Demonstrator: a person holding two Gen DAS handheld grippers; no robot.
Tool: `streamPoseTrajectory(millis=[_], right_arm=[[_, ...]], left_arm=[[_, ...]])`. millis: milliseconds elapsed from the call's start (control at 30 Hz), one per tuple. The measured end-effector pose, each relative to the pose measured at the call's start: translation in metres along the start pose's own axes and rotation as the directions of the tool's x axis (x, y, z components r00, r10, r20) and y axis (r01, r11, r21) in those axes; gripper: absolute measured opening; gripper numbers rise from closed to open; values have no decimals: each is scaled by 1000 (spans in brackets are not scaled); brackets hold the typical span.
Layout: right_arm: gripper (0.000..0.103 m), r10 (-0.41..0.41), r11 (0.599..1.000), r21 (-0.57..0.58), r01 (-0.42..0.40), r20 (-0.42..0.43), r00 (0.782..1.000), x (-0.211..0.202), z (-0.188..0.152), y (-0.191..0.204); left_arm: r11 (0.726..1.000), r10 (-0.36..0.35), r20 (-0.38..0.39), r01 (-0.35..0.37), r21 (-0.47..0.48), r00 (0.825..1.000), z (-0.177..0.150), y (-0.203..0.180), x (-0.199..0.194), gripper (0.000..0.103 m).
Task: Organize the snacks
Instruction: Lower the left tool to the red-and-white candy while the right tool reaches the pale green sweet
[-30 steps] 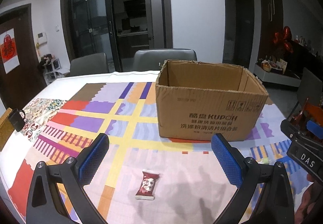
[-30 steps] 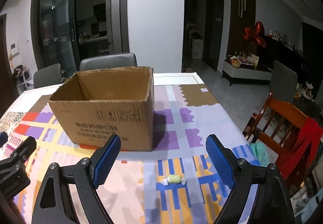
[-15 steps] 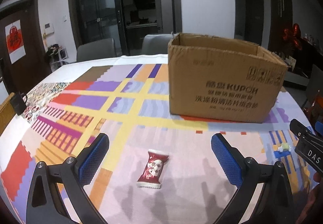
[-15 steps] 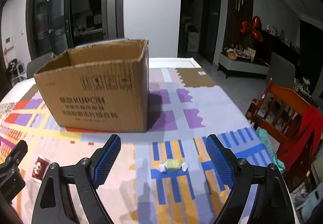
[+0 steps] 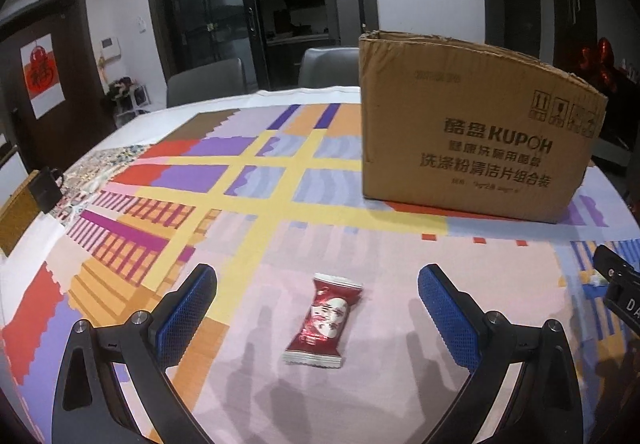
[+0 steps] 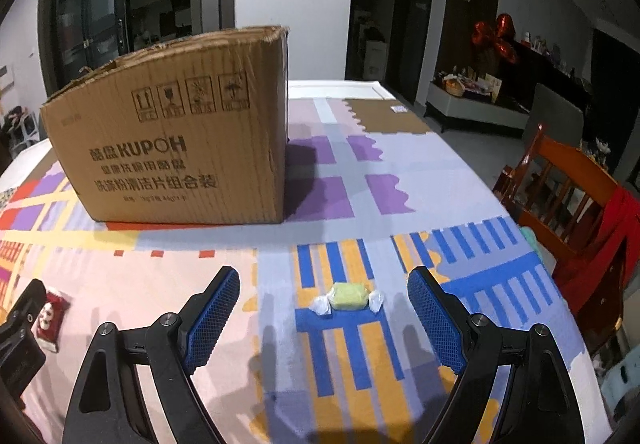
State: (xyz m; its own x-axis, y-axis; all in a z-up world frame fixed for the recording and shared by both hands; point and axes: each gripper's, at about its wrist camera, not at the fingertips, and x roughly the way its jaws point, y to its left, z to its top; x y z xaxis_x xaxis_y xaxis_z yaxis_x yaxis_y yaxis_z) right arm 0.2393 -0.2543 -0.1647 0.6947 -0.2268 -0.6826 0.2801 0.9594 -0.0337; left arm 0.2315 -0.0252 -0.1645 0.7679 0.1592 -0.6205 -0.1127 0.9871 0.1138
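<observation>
**A:** ok so what's different from a second back? Starting on the left: the left claw (image 5: pixel 316 308) has come down closer to the tabletop (image 5: pixel 248 180). Its blue pads (image 5: pixel 188 308) are spread wide, nothing pinched. The red candy packet (image 5: pixel 326 320) lies flat on the cloth between them, touching neither pad. It looks bigger and sits higher in the left view than it did before.

**B:** yep, and the cardboard box (image 5: pixel 472 148) gives it away too. Earlier you could look down into its open top; now from the left view you only get the printed side and the top edge. It's standing upright further back on the tabletop, well apart from the packet.

**A:** moving right, the right claw (image 6: pixel 324 318) did the same thing, dropped lower. Pads (image 6: pixel 436 324) wide apart as before, holding nothing.

**B:** the yellow-green candy (image 6: pixel 348 296) in its clear twisted wrapper lies on the blue-and-orange striped patch, in the gap between those pads but nearer their tips, not touched. Box (image 6: pixel 176 140) is behind and to the left of it.

**A:** also the red packet (image 6: pixel 50 320) shows at the far left edge of the right view, partly hidden behind the other claw's black body. A second ago it wasn't in that view at all.
</observation>
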Motion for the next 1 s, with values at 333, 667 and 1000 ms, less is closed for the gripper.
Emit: streamPoseTrajectory(millis=[333, 667, 1000], right_arm=[[87, -42, 999, -10, 42, -37, 998, 11, -7, 5], [87, -56, 998, 26, 59, -86, 995, 29, -6, 0], [87, -47, 997, 54, 55, -149, 988, 50, -9, -5]], left_arm=[[999, -35, -98, 36, 12, 995, -6, -2, 26, 90], [998, -54, -194, 56, 8, 980, -9, -5, 46, 81], [995, -88, -201, 97, 32, 976, -9, -16, 47, 59]])
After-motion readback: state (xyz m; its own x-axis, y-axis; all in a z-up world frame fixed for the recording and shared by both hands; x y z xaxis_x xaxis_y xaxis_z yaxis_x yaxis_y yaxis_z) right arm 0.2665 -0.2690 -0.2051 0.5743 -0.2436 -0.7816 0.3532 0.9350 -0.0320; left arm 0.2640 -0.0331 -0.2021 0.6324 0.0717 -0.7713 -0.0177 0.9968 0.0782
